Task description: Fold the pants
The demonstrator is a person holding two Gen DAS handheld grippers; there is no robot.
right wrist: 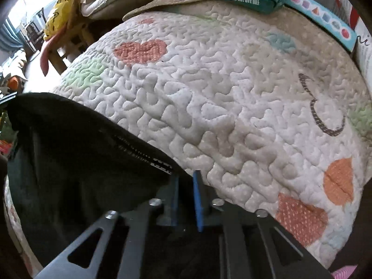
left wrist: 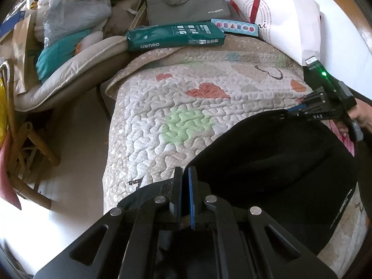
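Observation:
The black pants hang stretched between my two grippers above a quilted bedspread. My left gripper is shut on one corner of the pants' edge. My right gripper shows at the right of the left wrist view, shut on the other corner. In the right wrist view the right gripper pinches the pants beside a printed label. The fabric sags between the grippers and drapes down toward the near edge of the bed.
A green packet, a blue box, a grey laptop bag and a white paper bag lie at the far end of the quilt. A cushioned chair with piled bags stands at the left.

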